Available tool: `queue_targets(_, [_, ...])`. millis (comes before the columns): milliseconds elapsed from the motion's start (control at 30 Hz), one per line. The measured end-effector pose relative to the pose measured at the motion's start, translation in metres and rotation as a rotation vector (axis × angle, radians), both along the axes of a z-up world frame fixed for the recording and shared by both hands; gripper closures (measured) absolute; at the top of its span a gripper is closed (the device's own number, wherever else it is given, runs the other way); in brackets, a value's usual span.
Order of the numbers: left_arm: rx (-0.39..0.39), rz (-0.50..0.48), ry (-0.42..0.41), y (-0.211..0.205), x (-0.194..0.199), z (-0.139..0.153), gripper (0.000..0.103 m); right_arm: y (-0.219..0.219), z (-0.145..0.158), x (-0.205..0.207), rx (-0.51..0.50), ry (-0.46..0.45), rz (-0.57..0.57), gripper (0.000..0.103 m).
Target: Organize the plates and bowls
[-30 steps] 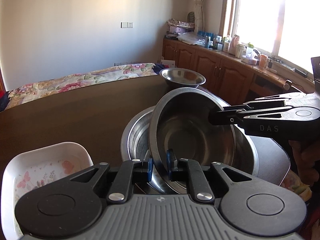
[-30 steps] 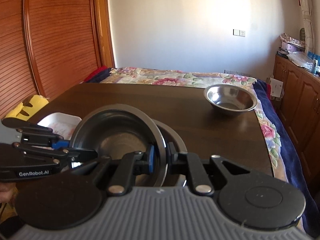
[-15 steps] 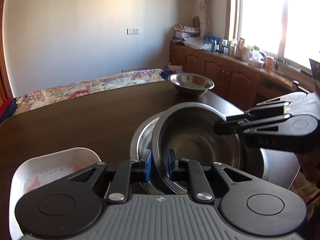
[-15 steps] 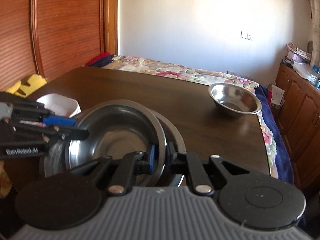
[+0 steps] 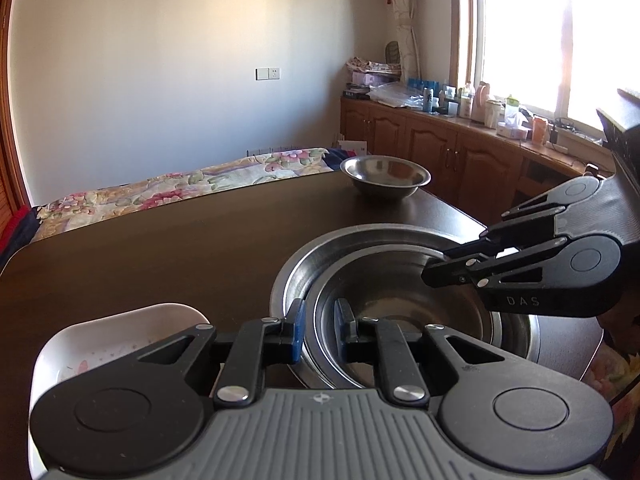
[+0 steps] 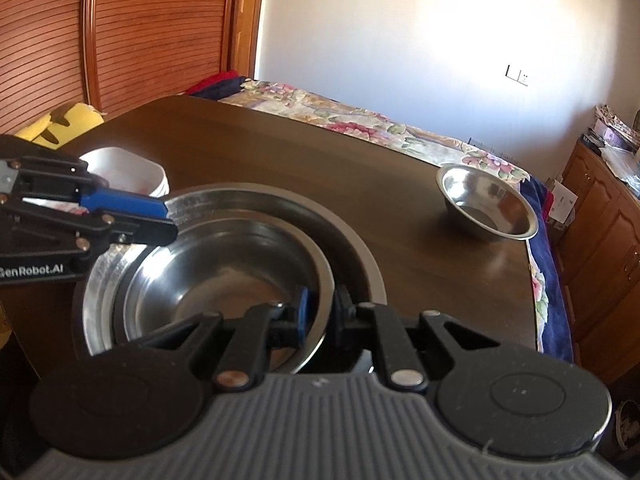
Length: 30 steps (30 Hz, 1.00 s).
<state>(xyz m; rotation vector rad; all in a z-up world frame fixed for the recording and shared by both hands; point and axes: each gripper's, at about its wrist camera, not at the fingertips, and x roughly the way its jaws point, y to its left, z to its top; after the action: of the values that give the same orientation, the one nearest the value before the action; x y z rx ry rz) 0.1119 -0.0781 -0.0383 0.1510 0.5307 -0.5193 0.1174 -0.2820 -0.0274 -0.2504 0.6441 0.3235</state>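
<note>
A medium steel bowl [image 5: 400, 292] [image 6: 224, 280] sits level, nested inside a wider steel bowl [image 5: 316, 260] [image 6: 280, 200] on the dark wooden table [image 5: 160, 248]. My left gripper [image 5: 320, 332] is shut on the near rim of the medium bowl and shows in the right wrist view as the left gripper [image 6: 170, 220]. My right gripper [image 6: 322, 312] is shut on the opposite rim. In the left wrist view, the right gripper [image 5: 434, 266] reaches in from the right.
A smaller steel bowl [image 5: 384, 178] [image 6: 486, 206] stands alone near the table's far right corner. A white flowered dish [image 5: 120, 336] [image 6: 124, 172] lies left of the nested bowls. A bed with a floral cover lies beyond the table, and wooden cabinets [image 5: 440, 148] line the window wall.
The medium bowl, held tilted and raised a second ago, has come down level into the wider bowl. Both grippers lowered with it and kept their hold.
</note>
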Motion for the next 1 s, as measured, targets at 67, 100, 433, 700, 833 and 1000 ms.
queue_targets(67, [0.009, -0.004, 0.000, -0.002, 0.000, 0.000, 0.086, 0.000, 0.000, 0.000, 0.002, -0.001, -0.001, 0.088])
queue_targets(100, [0.013, -0.006, 0.002, -0.003, 0.000, -0.001, 0.086, 0.000, 0.000, 0.000, 0.003, -0.002, -0.001, 0.088])
queue_targets(433, [0.029, -0.009, 0.005, -0.008, 0.003, -0.004, 0.086, -0.010, 0.002, -0.006, 0.070, -0.063, -0.028, 0.088])
queue_targets(700, [0.018, -0.005, 0.012, -0.006, 0.002, -0.003, 0.086, -0.027, 0.012, -0.008, 0.146, -0.125, -0.079, 0.088])
queue_targets(833, [0.003, -0.004, 0.013, -0.004, 0.002, 0.002, 0.086, -0.036, 0.016, -0.010, 0.168, -0.156, -0.100, 0.088])
queue_targets(1000, [-0.008, -0.002, -0.003, -0.005, 0.007, 0.013, 0.076, -0.049, 0.020, -0.008, 0.180, -0.197, -0.127, 0.088])
